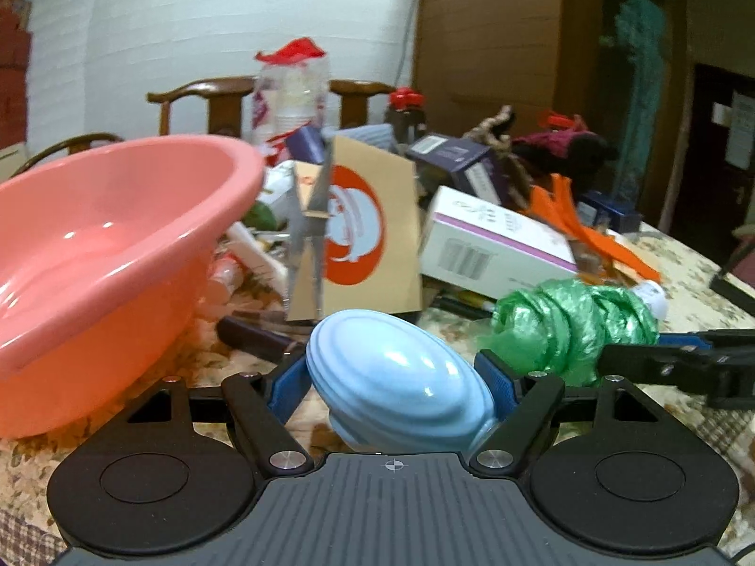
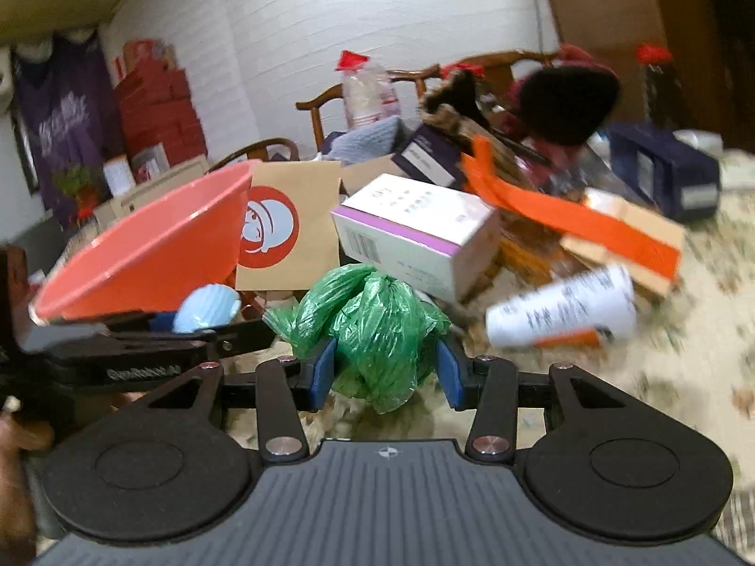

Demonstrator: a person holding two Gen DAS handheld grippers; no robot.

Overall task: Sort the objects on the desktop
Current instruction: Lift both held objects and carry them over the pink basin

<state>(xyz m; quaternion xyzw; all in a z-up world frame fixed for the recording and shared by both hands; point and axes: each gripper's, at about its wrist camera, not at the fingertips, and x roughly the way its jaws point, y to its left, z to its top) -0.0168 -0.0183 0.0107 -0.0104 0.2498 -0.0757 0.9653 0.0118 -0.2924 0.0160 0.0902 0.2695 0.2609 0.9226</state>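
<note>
Scanning left to right in the left wrist view, we find the pink basin (image 1: 108,254) at nine o'clock on the floral tablecloth (image 1: 708,273). At centre our left gripper (image 1: 396,377) has its blue pads pressed against a pale blue ribbed oval case (image 1: 391,377). A brown envelope (image 1: 368,226) with an orange round logo stands at twelve o'clock, a white box (image 1: 490,245) at one.

In the right wrist view, the basin (image 2: 155,245) sits at ten o'clock. Our right gripper (image 2: 387,368) clamps a crumpled green plastic bag (image 2: 377,330). A white tube (image 2: 561,311) lies at three o'clock, blurred.
</note>
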